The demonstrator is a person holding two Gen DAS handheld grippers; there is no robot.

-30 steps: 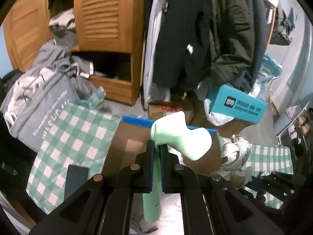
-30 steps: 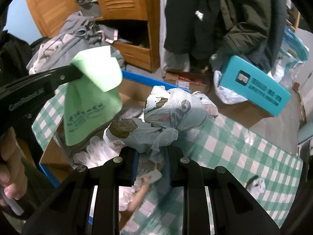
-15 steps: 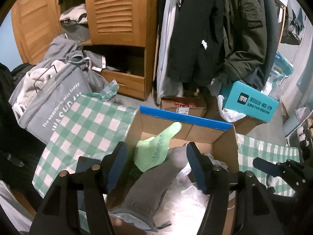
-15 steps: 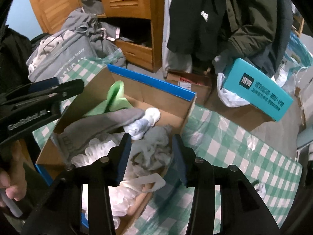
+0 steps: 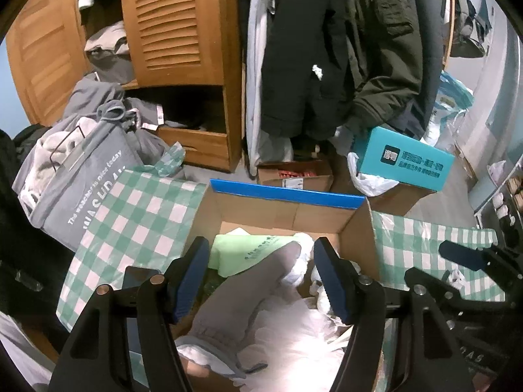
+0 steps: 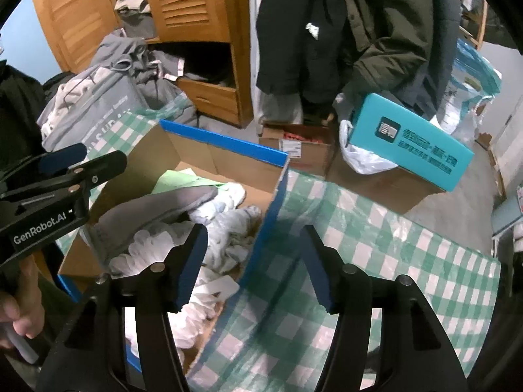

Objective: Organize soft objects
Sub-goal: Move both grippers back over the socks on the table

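**Over the cardboard box, both grippers empty**

Above the cardboard box point(image 5: 287, 210) we hold both grippers with their jaws apart and nothing between the pads. Our left gripper point(image 5: 261, 274) hangs over the box's near-left part. Our right gripper point(image 6: 253, 264) straddles the box's right wall, one finger over the inside and the other over the green checked cloth point(image 6: 376, 245) that covers the bench beside the box; its jaws have just been opening wider.

Inside the box, the pale green bag point(image 5: 243, 253) lies flat against the far-left corner. A grey sleeve-like garment point(image 5: 242, 294) lies slantwise across it, running from the box's near edge toward its middle. White ruffled fabric point(image 5: 294, 336) fills the near part of the box, and a crumpled light plastic bundle point(image 6: 228, 228) sits against the right wall. A blue strip runs along the box's far rim.

Behind the box, a teal carton point(image 5: 405, 163) rests on a brown carton with a white plastic bag under its left end. Left of the box stands a grey tote point(image 5: 78, 183) stuffed with clothes. Farther behind the box we see a wooden wardrobe point(image 5: 176, 32) with louvred doors and dark jackets point(image 5: 327, 49) hanging beside it.

From the right wrist camera, our left hand point(image 6: 19, 313) shows at the frame's left edge, gripping the handle of its gripper.
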